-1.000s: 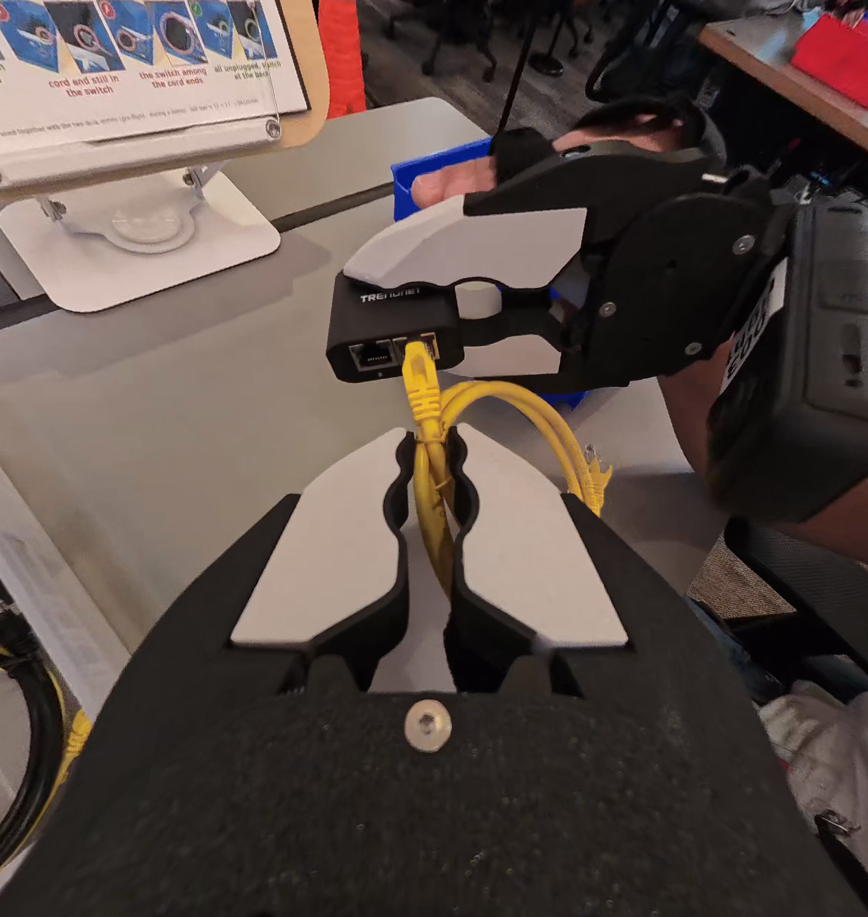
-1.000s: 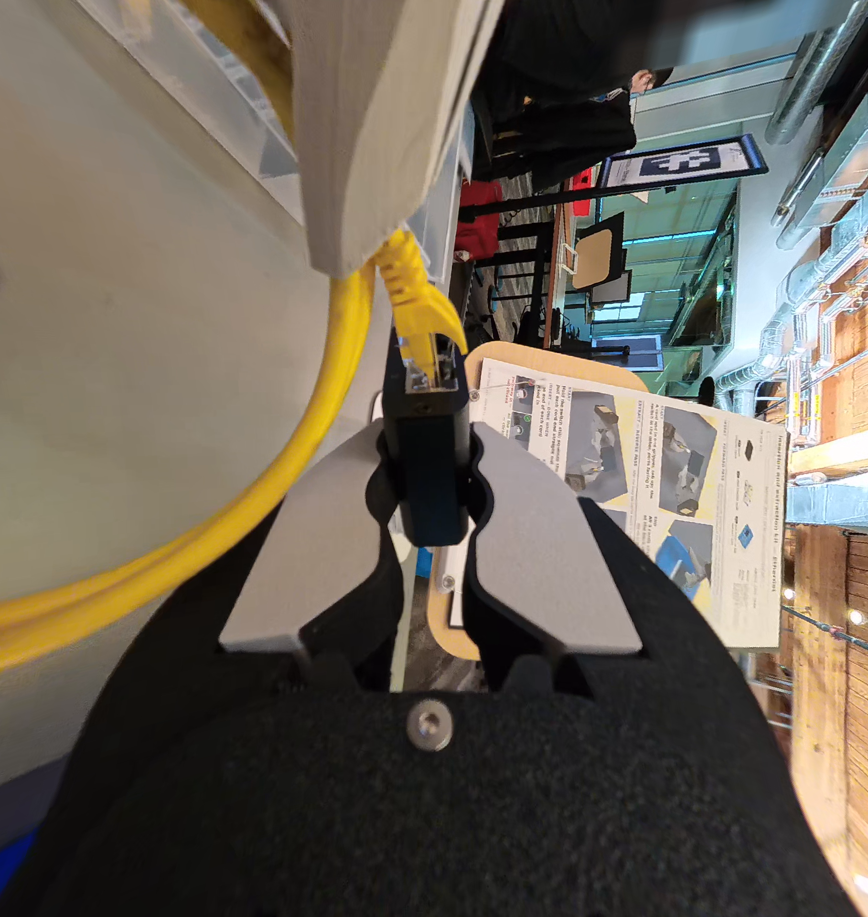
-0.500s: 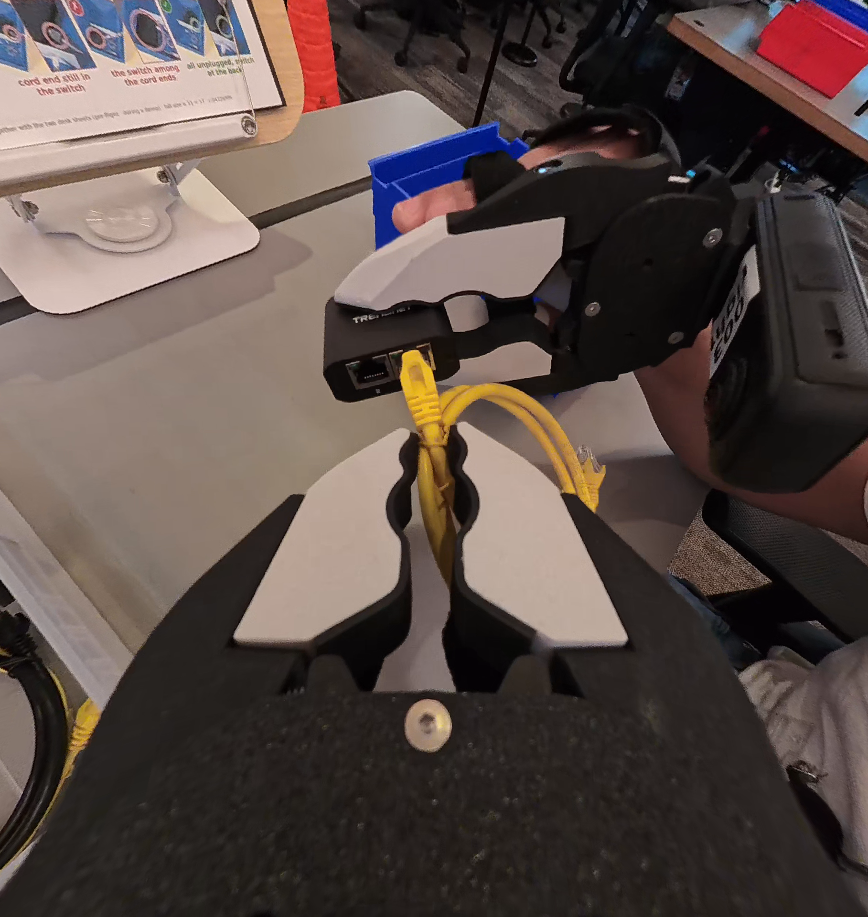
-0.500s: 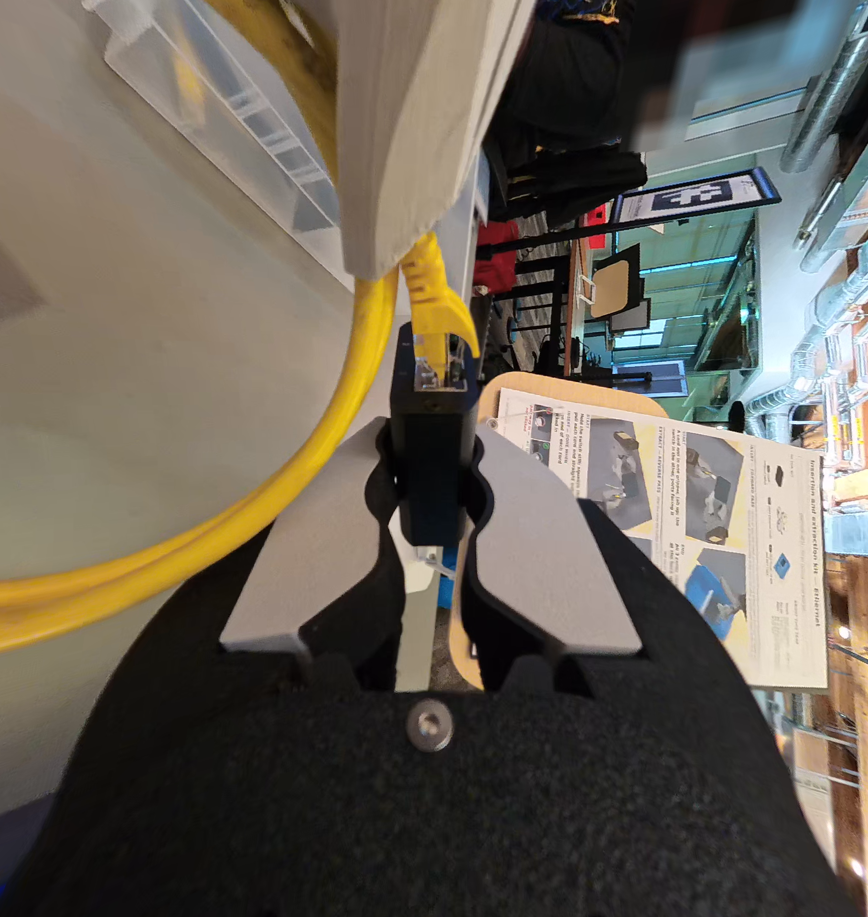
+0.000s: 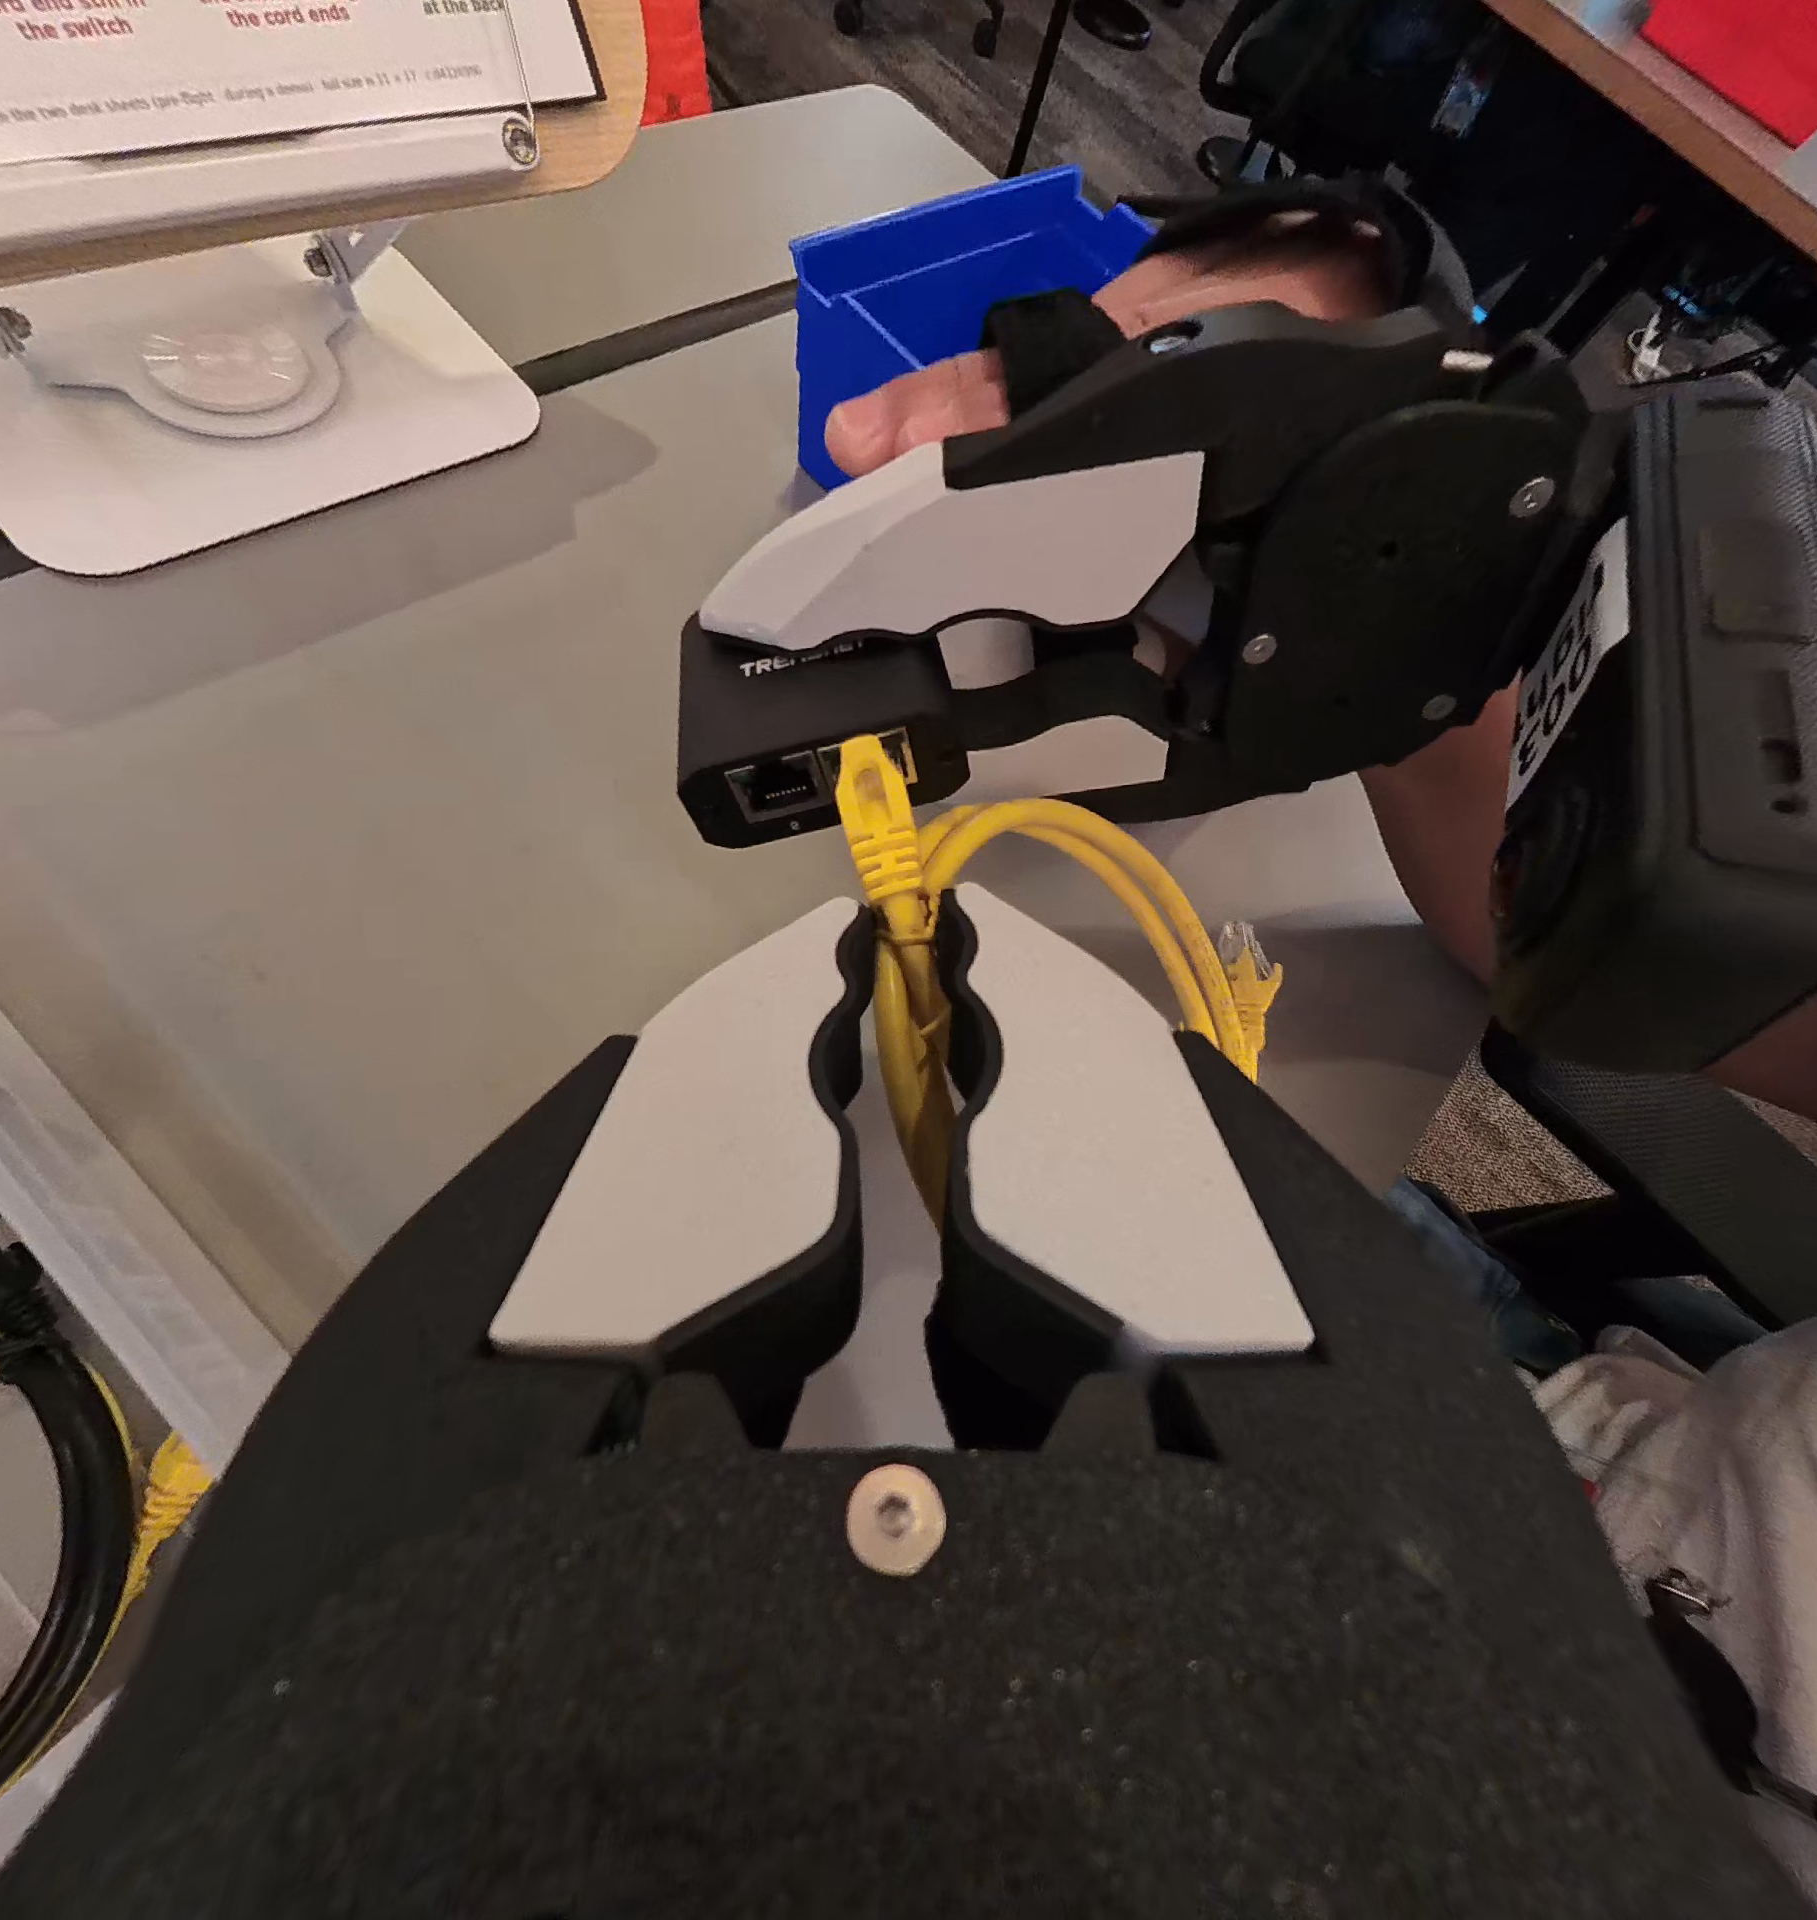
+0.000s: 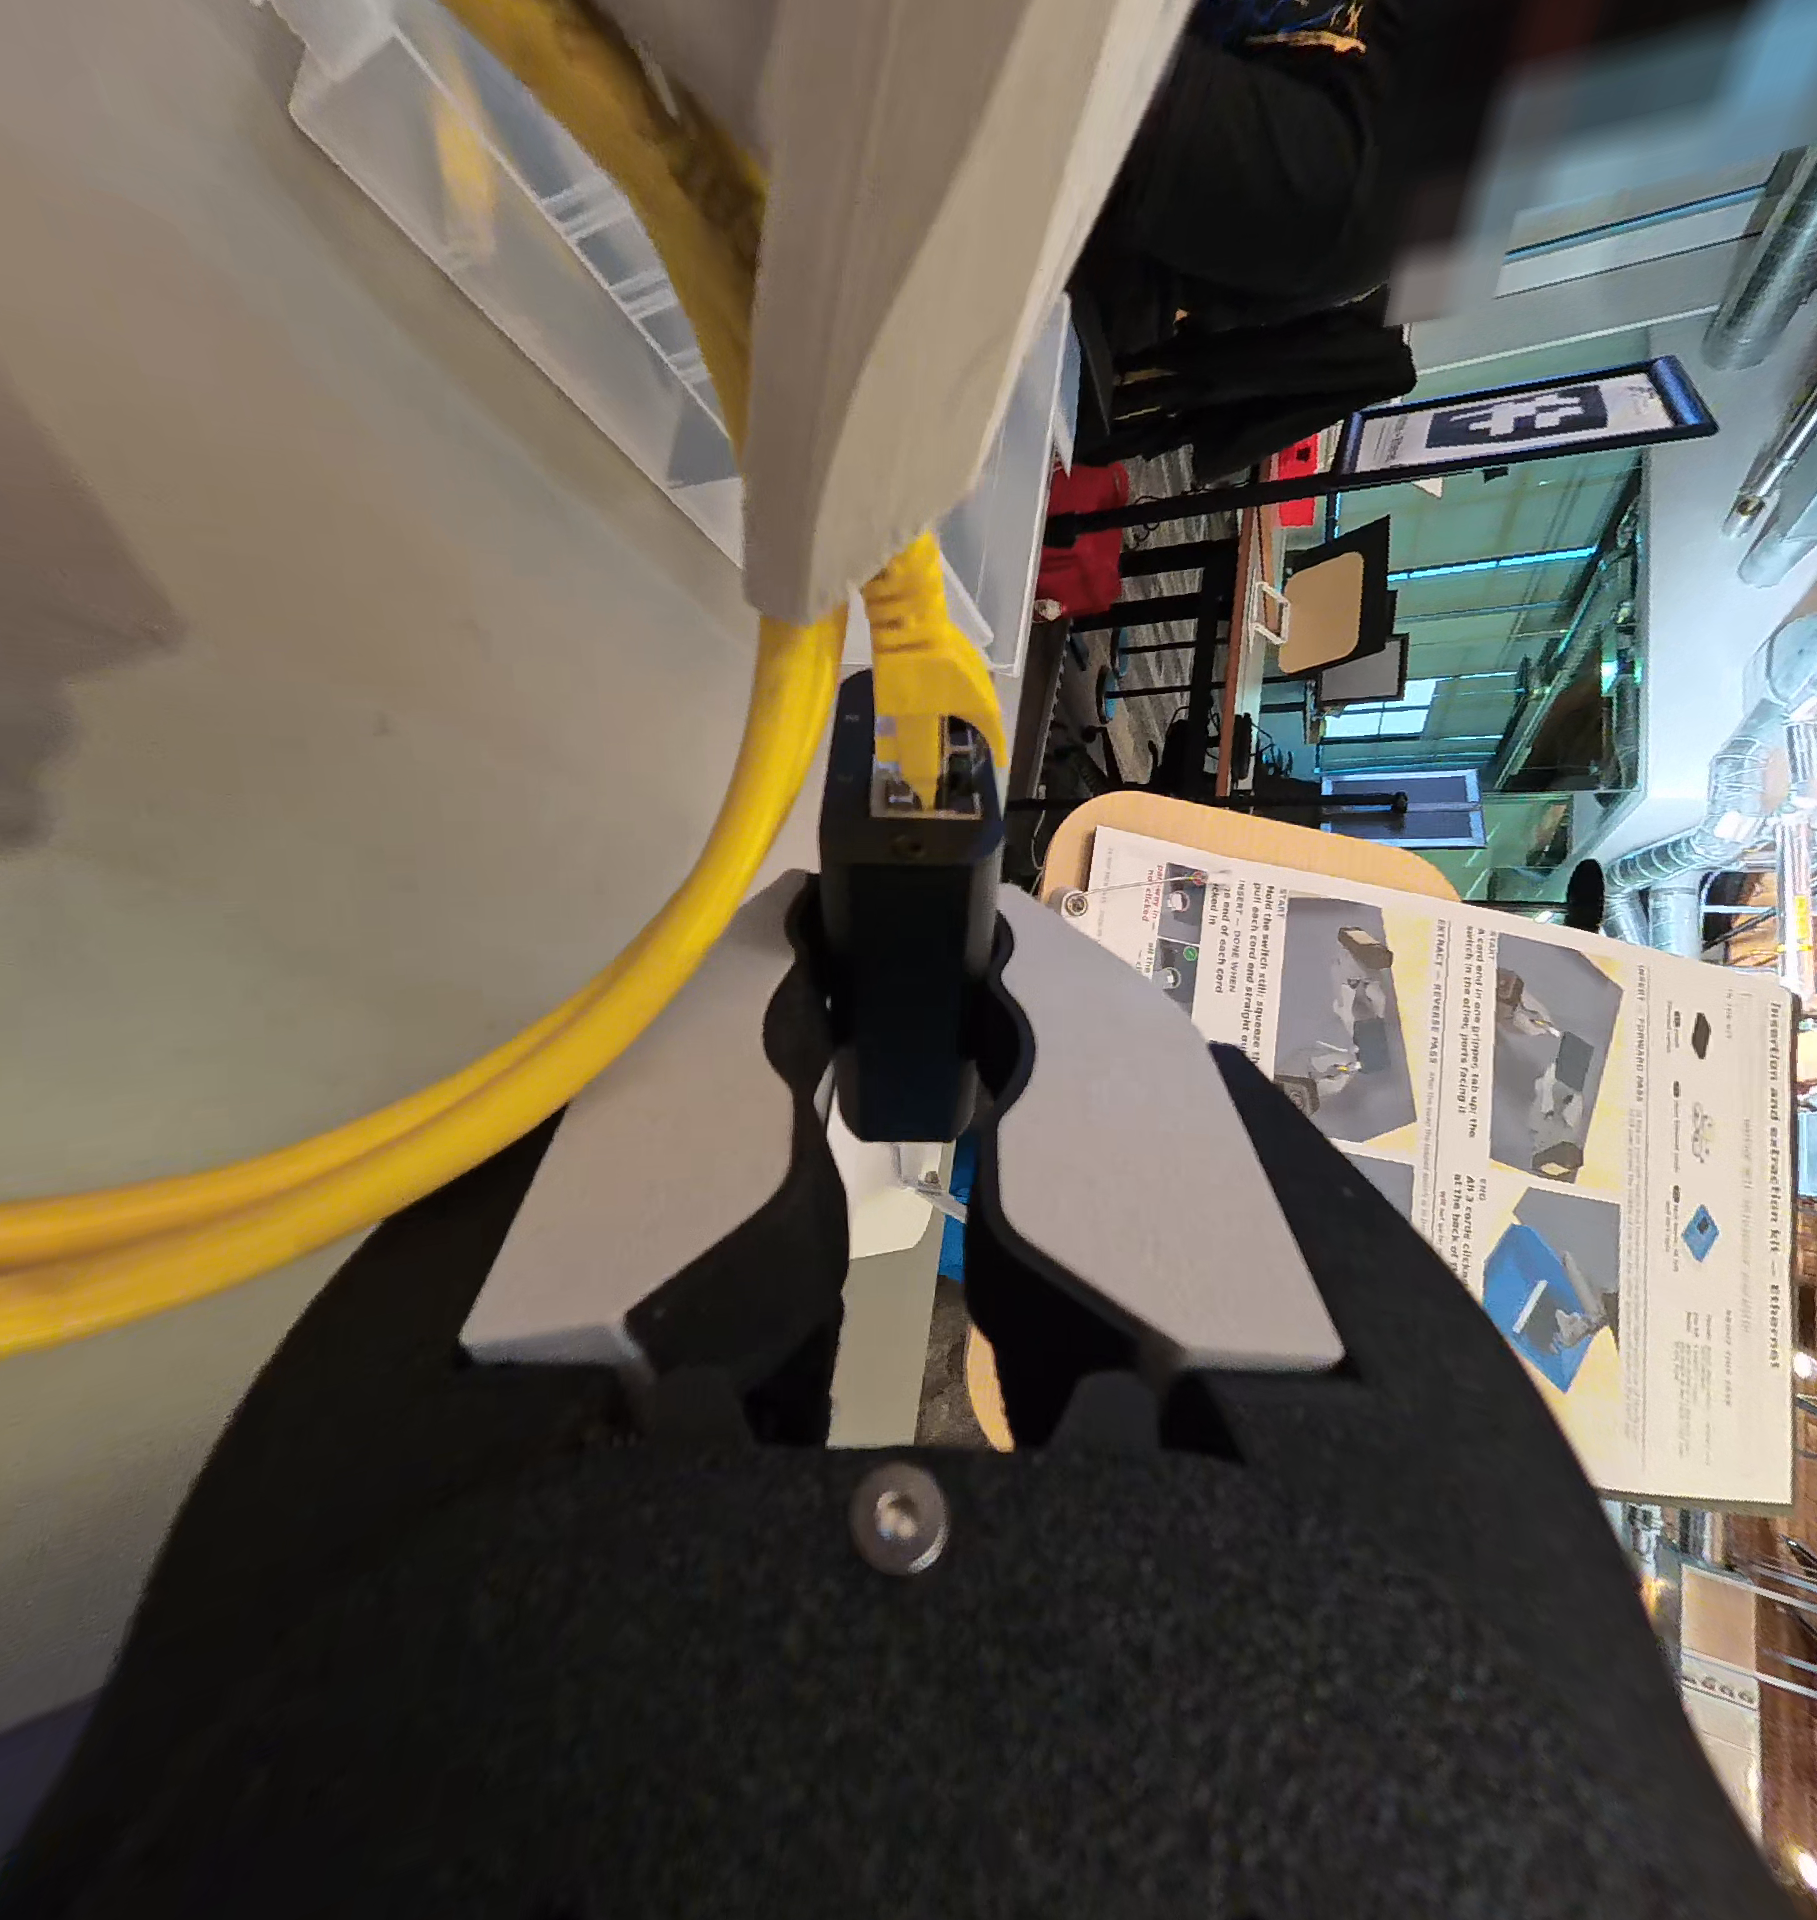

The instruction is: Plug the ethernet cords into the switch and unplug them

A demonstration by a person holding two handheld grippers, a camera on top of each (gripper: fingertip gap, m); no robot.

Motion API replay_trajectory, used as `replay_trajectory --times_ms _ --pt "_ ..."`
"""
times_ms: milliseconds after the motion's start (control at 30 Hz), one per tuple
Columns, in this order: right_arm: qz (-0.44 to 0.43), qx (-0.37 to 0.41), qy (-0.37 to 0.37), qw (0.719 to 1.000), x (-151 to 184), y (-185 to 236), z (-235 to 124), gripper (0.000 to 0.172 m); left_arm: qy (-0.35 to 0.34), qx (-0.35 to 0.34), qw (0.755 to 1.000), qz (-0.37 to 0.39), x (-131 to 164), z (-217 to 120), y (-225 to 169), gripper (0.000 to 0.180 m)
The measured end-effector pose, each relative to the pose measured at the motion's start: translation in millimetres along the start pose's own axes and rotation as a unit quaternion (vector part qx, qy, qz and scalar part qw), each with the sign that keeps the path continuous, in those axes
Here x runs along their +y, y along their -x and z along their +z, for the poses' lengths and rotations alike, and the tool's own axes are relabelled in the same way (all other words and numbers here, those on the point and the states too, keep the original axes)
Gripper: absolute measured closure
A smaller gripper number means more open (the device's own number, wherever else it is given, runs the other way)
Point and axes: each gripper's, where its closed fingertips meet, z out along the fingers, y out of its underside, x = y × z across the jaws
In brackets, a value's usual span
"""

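At switch (image 5: 810, 717) port: yellow plug (image 5: 876, 810)

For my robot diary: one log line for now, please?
left gripper: gripping cord | plug at switch port | right gripper: clamping switch

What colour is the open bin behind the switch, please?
Blue bin; it shows best in the left wrist view.

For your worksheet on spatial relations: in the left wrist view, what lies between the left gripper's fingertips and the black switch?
Only the yellow cord's connector boot bridges the gap from the left gripper to the black switch; grey table lies beneath.
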Motion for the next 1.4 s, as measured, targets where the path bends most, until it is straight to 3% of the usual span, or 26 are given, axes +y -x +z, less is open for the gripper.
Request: replay_trajectory --times_ms 167,233,400,500,600,833,967,1033,1100,1267,1400 --pt "-0.006 0.019 -0.029 0.999 -5 -10 -10 0.148 -0.096 0.037 0.994 0.021 -4 -13 -17 0.163" --pt "-0.017 0.024 0.001 1.000 1 -12 -12 0.148 -0.129 0.042 0.990 0.022 8 -29 -18 0.143" --pt "0.012 0.020 0.003 1.000 18 -18 -16 0.148 -0.216 0.059 0.973 -0.045 71 -57 -14 0.136" --pt "0.009 0.025 0.025 0.999 31 -22 -18 0.148 -0.251 -0.014 0.967 -0.045 116 -60 10 0.155" --pt "0.006 0.030 0.040 0.999 42 -26 -22 0.148 -0.245 -0.040 0.968 -0.043 120 -64 23 0.147" --pt "0.013 0.034 0.054 0.998 55 -31 -27 0.148 -0.201 -0.096 0.975 -0.024 131 -57 51 0.137" --pt "0.001 0.029 0.056 0.998 52 -27 -23 0.148 -0.163 -0.170 0.972 -0.018 123 -73 94 0.139" --pt "-0.002 0.027 0.056 0.998 51 -26 -22 0.148 -0.107 -0.204 0.972 -0.046 119 -83 128 0.139" --pt "0.000 0.025 0.056 0.998 51 -25 -21 0.148 -0.017 -0.189 0.978 -0.086 122 -80 153 0.138" --pt "0.004 0.028 0.058 0.998 53 -28 -25 0.148 0.154 -0.198 0.967 -0.042 124 -47 192 0.133" --pt "0.006 0.031 0.058 0.998 54 -30 -30 0.148 0.206 -0.198 0.957 -0.043 129 -23 208 0.138"
